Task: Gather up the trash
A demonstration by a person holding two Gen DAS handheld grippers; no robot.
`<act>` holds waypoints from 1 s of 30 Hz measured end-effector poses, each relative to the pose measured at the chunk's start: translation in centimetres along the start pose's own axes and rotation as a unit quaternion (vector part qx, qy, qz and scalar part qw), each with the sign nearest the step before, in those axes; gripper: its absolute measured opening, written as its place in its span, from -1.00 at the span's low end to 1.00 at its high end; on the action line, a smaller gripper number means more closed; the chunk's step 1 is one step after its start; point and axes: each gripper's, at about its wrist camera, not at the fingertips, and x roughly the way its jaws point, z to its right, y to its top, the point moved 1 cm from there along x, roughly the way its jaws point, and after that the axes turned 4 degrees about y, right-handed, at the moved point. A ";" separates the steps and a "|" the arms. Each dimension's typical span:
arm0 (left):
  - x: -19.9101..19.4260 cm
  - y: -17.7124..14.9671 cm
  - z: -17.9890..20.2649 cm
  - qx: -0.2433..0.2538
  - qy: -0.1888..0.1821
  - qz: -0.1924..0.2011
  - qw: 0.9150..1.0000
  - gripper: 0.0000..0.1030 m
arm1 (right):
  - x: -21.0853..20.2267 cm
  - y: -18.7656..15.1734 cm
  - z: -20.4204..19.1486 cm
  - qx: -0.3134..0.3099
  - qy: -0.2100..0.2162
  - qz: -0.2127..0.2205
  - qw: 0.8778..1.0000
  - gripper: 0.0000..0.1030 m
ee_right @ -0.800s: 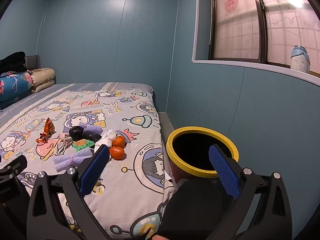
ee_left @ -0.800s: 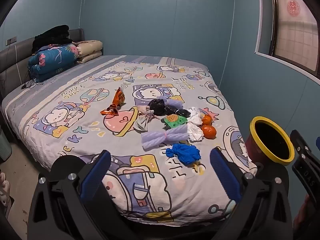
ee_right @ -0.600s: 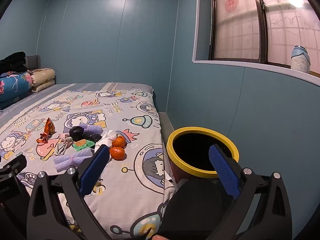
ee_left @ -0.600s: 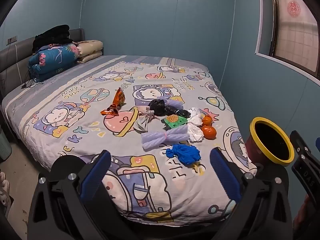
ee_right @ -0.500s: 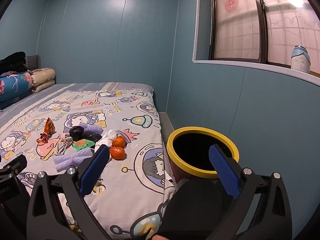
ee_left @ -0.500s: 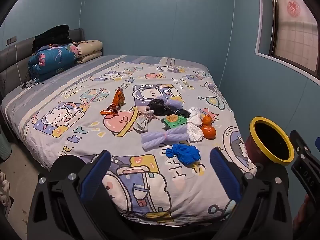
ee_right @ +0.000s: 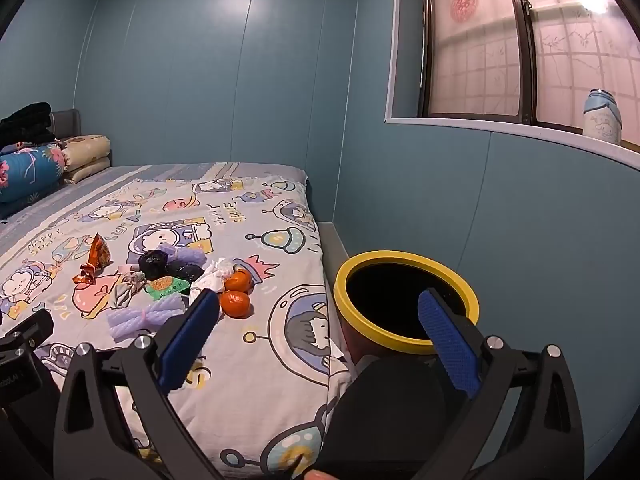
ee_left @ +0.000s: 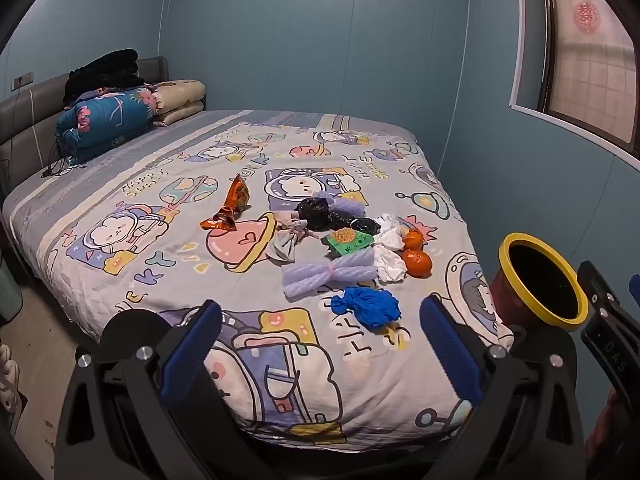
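Observation:
Trash lies in a cluster on the bed: a blue crumpled glove (ee_left: 370, 307), a lilac foam wrap (ee_left: 328, 273), white tissue (ee_left: 389, 261), a green packet (ee_left: 347, 239), black bags (ee_left: 320, 212), an orange wrapper (ee_left: 232, 208) and two oranges (ee_left: 417, 262). A yellow-rimmed bin (ee_left: 542, 276) stands at the bed's right side and also shows in the right wrist view (ee_right: 406, 300). My left gripper (ee_left: 320, 348) is open and empty over the bed's near edge. My right gripper (ee_right: 318, 336) is open and empty, near the bin.
The cartoon-print bed (ee_left: 168, 248) fills the room's middle. Folded quilts and dark clothes (ee_left: 108, 116) lie by the headboard. Blue walls close in on the right, with a window sill holding a bottle (ee_right: 602, 118). Bare floor (ee_left: 36, 320) shows left of the bed.

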 end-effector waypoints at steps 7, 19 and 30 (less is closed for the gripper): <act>0.0 0.0 0.0 0.000 0.000 -0.001 1.000 0.86 | 0.2 0.1 0.1 0.000 0.000 -0.001 1.000 0.85; 0.0 0.0 0.0 0.000 0.000 -0.001 1.000 0.86 | 0.2 0.1 0.1 0.001 0.001 -0.002 1.000 0.85; 0.1 0.0 0.0 0.000 0.000 -0.002 1.000 0.86 | 0.3 -0.2 0.0 0.001 0.001 -0.003 1.000 0.85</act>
